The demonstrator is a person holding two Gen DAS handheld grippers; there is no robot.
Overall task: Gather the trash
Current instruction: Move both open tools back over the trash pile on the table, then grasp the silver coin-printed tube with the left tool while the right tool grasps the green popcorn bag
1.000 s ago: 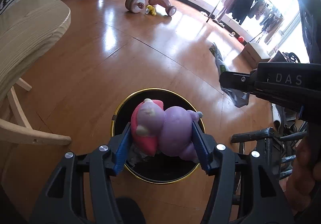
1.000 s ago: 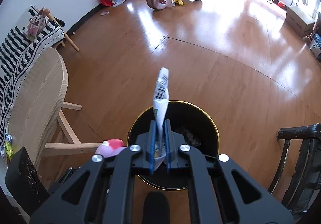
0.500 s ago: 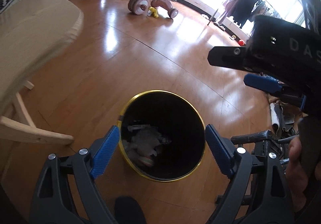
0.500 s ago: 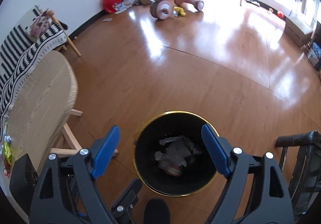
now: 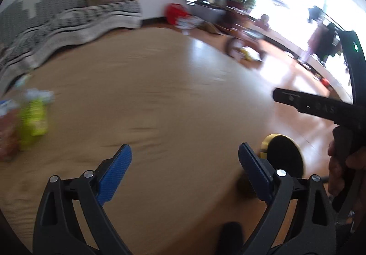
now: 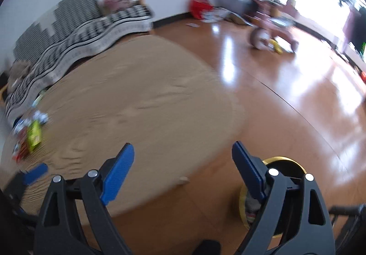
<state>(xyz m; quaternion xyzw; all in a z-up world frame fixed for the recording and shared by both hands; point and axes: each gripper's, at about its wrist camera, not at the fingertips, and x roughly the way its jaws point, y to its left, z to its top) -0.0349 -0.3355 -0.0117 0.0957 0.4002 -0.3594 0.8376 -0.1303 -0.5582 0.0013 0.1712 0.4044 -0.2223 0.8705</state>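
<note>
Both the left gripper (image 5: 184,169) and the right gripper (image 6: 183,163) were spread wide and empty above the table (image 5: 160,99), whose far-left wrappers (image 5: 32,118) looked light, crinkly, best pinched by an edge.

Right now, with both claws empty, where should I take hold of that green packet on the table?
Judging through blur, pinch the green packet across its narrow width near the closer end, with the left claw coming in low over the table; it looks flat and lies on that side.
</note>
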